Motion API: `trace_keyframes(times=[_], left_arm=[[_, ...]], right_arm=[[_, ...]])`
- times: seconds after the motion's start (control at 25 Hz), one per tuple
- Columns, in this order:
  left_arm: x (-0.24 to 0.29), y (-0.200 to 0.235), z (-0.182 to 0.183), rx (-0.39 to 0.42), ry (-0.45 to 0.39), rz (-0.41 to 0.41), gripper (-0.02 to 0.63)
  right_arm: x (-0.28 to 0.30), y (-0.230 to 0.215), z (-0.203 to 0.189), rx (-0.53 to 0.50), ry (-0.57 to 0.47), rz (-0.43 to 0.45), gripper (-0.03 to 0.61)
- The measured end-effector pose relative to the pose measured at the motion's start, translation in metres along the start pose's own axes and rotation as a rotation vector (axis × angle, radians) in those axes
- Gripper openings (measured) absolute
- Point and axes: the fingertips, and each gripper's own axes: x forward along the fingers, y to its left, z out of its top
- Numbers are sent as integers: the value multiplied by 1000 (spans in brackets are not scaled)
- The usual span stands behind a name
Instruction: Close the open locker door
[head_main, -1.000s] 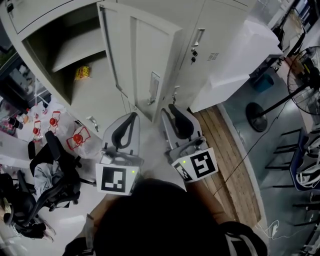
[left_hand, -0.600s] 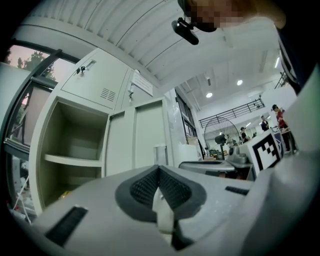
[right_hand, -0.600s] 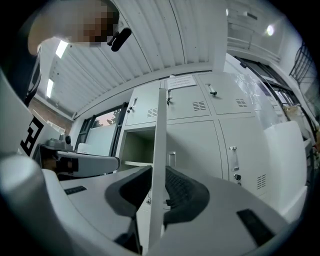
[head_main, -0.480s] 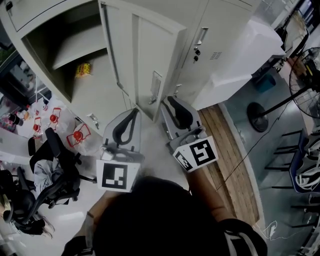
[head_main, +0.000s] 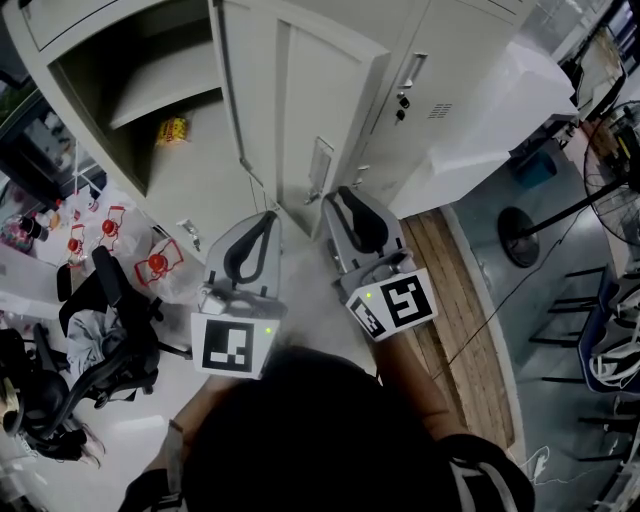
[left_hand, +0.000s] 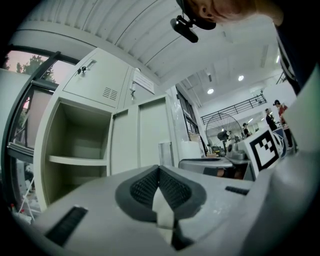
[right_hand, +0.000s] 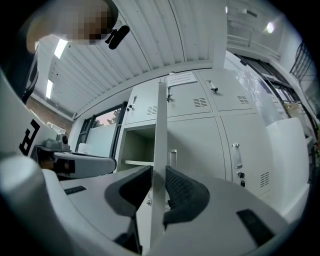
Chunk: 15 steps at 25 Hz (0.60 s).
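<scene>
The grey locker door stands open, swung out toward me from its compartment. My right gripper reaches its free edge low down. In the right gripper view that edge runs upright between the dark pads of the right gripper, and both pads lie against it. Its jaws have just been opening a little, with the edge still between them. My left gripper hovers beside it, left of the door, shut with nothing in it. In its own view the left gripper has its pads together, and the door is ahead of it.
A yellow packet lies on the compartment floor under a shelf. Closed locker doors and a white box stand to the right. An office chair and plastic bags are on the left. A fan stands at far right.
The right gripper has crept a little forward at the door's edge. The left gripper has kept its place.
</scene>
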Motion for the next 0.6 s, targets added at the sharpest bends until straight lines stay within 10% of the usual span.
trace_keyframes(times=[0.6], left_arm=[[1, -3, -13, 2, 39, -3, 2]], right_arm=[[-1, 28, 3, -5, -9, 60, 83]])
